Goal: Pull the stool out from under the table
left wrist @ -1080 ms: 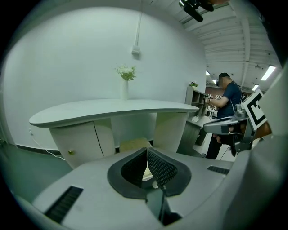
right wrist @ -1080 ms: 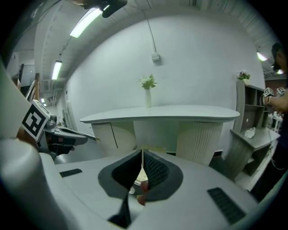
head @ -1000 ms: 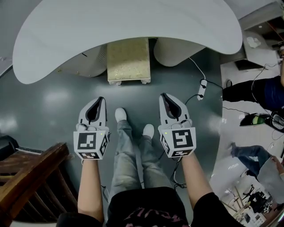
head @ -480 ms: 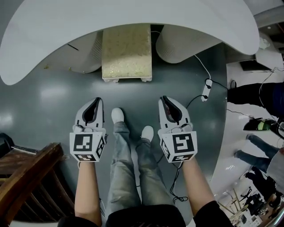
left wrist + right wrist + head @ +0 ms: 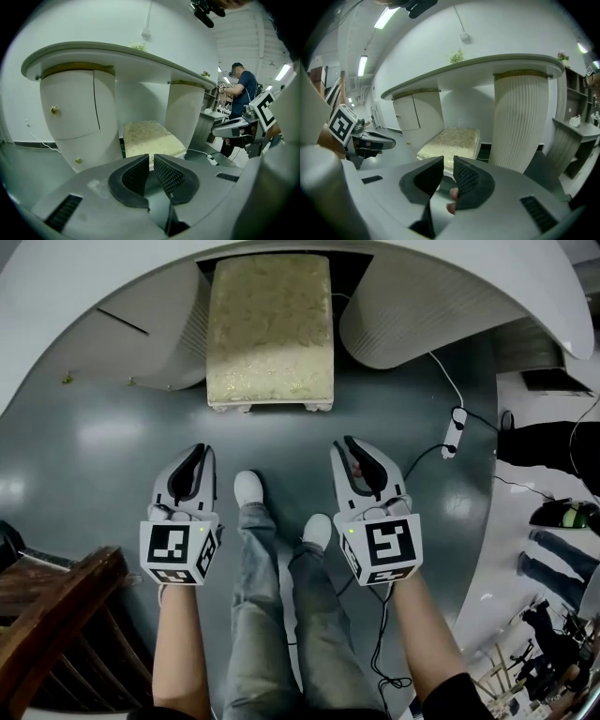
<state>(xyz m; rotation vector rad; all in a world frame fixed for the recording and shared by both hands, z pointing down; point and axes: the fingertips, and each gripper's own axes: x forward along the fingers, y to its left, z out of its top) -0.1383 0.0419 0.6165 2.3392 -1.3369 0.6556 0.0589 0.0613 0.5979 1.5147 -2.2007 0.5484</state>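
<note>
The stool [image 5: 270, 329], a low rectangular seat with pale gold patterned fabric and white feet, stands on the grey floor between the two pedestals of the white table [image 5: 94, 277], its back part under the top. Both grippers are held side by side short of it, pointing at it. My left gripper [image 5: 207, 450] is shut and empty; in its own view the stool [image 5: 150, 139] lies beyond the left gripper [image 5: 151, 157]. My right gripper [image 5: 347, 442] has just been opening; a narrow gap shows at the right gripper [image 5: 448, 160], nothing in it, with the stool [image 5: 452, 143] ahead.
A power strip [image 5: 457, 430] with a trailing cable lies on the floor right of the stool. A dark wooden piece of furniture [image 5: 56, 615] stands at lower left. My legs and white shoes [image 5: 248, 488] are between the grippers. Other people [image 5: 553, 442] stand at the right.
The view has dropped toward the floor: stool and table look bigger and nearer. Both grippers have sunk with it, staying side by side. The right jaws have parted a little.
</note>
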